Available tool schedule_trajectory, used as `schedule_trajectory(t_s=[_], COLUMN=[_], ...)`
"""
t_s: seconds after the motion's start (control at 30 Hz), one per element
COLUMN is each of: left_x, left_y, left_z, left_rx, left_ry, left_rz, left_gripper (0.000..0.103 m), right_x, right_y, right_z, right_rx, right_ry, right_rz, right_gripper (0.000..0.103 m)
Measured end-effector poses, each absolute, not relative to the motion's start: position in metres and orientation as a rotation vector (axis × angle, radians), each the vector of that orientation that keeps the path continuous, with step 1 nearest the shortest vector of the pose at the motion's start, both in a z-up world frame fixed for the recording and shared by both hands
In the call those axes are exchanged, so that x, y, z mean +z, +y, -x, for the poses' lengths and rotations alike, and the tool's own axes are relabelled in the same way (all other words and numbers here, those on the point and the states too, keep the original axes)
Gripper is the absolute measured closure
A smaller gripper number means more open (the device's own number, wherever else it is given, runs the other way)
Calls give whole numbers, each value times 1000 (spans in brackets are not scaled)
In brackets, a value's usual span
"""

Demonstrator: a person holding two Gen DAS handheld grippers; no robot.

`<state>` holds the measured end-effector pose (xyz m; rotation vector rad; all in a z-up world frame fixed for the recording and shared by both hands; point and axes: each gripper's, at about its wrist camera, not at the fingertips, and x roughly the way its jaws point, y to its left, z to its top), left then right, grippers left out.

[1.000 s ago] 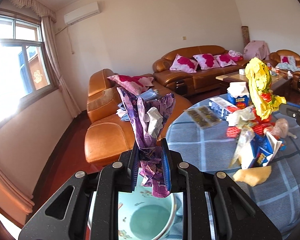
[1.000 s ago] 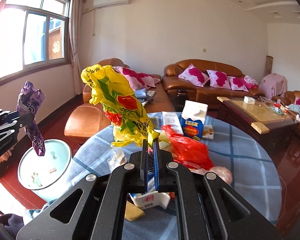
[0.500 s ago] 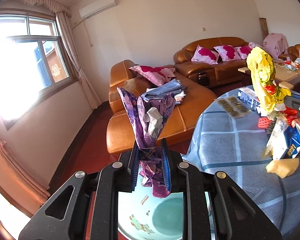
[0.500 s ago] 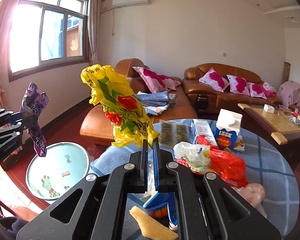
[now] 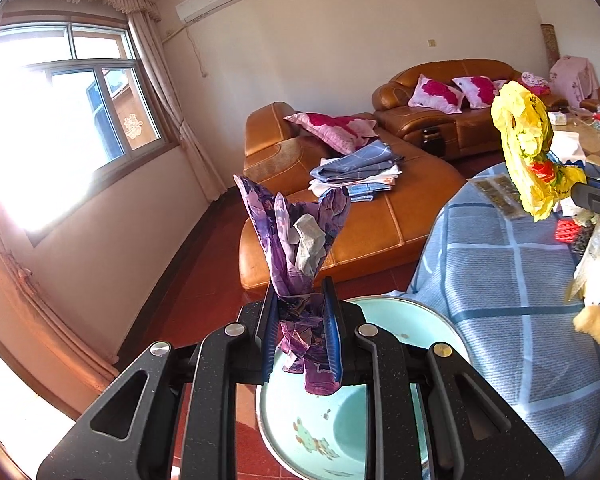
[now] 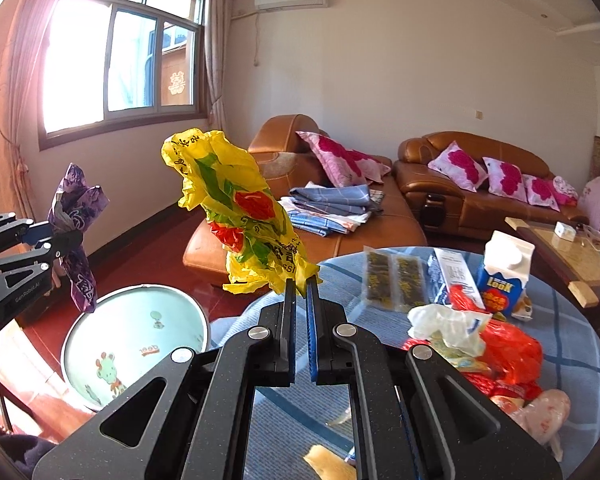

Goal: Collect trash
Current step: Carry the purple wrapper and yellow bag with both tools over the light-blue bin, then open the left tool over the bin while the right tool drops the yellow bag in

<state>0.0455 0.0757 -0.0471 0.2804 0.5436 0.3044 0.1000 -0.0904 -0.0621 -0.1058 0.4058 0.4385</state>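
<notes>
My left gripper (image 5: 300, 300) is shut on a crumpled purple wrapper (image 5: 296, 240) and holds it over a light blue enamel basin (image 5: 340, 432) beside the table. The wrapper's lower end hangs above the basin's inside. My right gripper (image 6: 301, 280) is shut on a crumpled yellow plastic bag (image 6: 236, 208) with red and green print, held above the table's left edge. The basin also shows in the right wrist view (image 6: 132, 340), with the left gripper (image 6: 60, 236) and purple wrapper (image 6: 78, 216) above its left rim. The yellow bag shows in the left wrist view (image 5: 528, 148).
A round table with a blue checked cloth (image 6: 560, 340) carries more trash: a red plastic bag (image 6: 508, 352), a white bag (image 6: 448, 324), a milk carton (image 6: 504, 272), snack packets (image 6: 392, 276), a yellow scrap (image 6: 328, 464). Brown leather sofas (image 6: 340, 232) stand behind.
Both grippers have swung left, away from the table's middle. The basin has come further into both views. Each gripper still holds its piece.
</notes>
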Motion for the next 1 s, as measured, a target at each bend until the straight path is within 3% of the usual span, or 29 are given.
schedule_trajectory(t_s=[1.0], left_x=[-59], left_y=[97], left_z=[-57], left_rx=[424], left_ry=[637], left_rz=[-391], left_gripper=[82], right_x=[-92], right_y=[-37], right_z=[-110], right_rx=[568], right_ry=[433], right_rz=[235], right_gripper=[98])
